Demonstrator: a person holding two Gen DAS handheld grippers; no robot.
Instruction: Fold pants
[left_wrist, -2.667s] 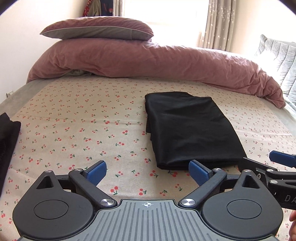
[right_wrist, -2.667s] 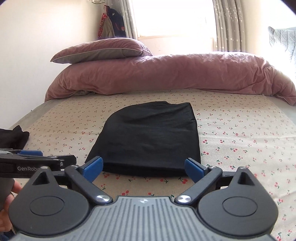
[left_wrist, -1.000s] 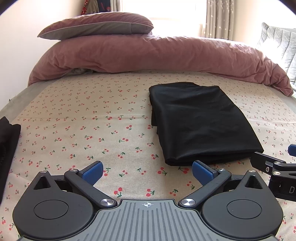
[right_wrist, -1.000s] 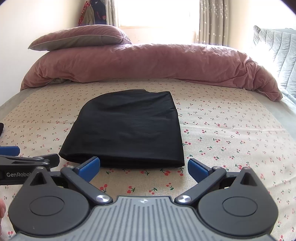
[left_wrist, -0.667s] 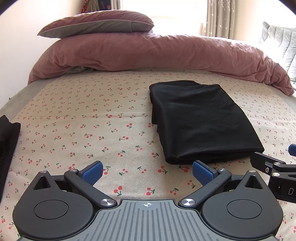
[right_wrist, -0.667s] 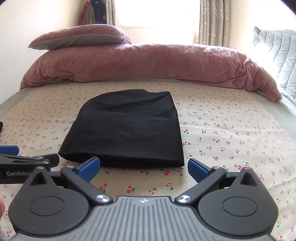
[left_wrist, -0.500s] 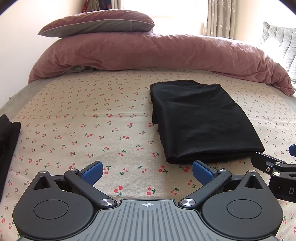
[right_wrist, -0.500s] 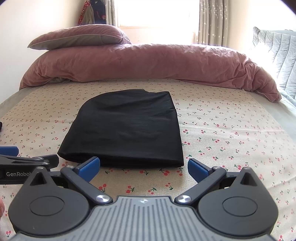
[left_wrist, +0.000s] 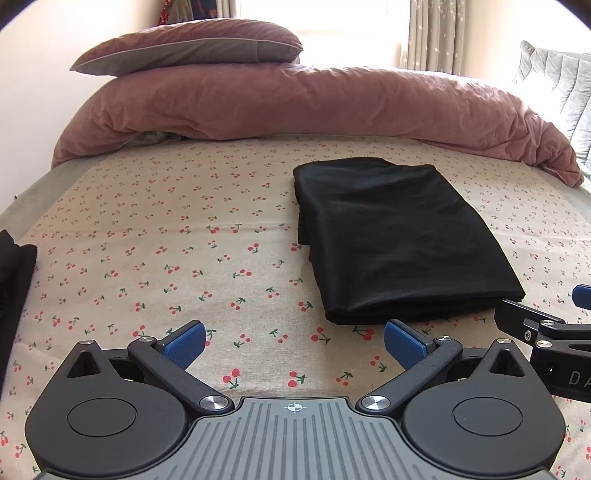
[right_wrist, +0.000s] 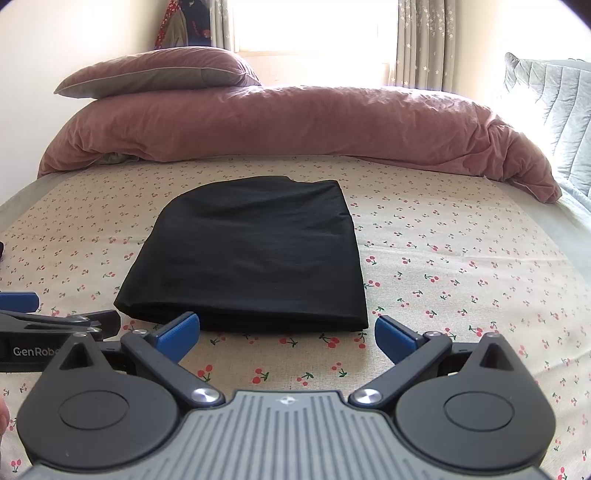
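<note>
Black pants (left_wrist: 399, 240) lie folded into a flat rectangle on a bed (left_wrist: 147, 229) covered with a cherry-print sheet, seen from two handheld tongs held low over the near edge of the mattress. The left tongs (left_wrist: 293, 341) are spread wide and grip nothing, their blue pads (left_wrist: 183, 341) hovering above the sheet just short of the pants' near left corner, with the garment ahead and to the right. The right tongs (right_wrist: 286, 332) are likewise wide open and empty, facing the pants (right_wrist: 251, 251) almost head-on; the left pad (right_wrist: 176, 330) overlaps the folded near edge in the view, though whether it touches the cloth cannot be told. Each tool shows at the rim of the other's view: the right tongs (left_wrist: 546, 332) at the right edge of the left camera, the left tongs (right_wrist: 55, 325) at the left edge of the right camera. Behind the pants a pink duvet (left_wrist: 314, 107) is bunched across the far side of the bed, with a pillow (left_wrist: 192, 44) on top of it at the left. A second dark garment (left_wrist: 14, 284) lies at the left edge of the bed, well apart from the pants. A grey cushion (right_wrist: 554, 110) stands at the right, and curtains (right_wrist: 421, 40) frame a bright window
</note>
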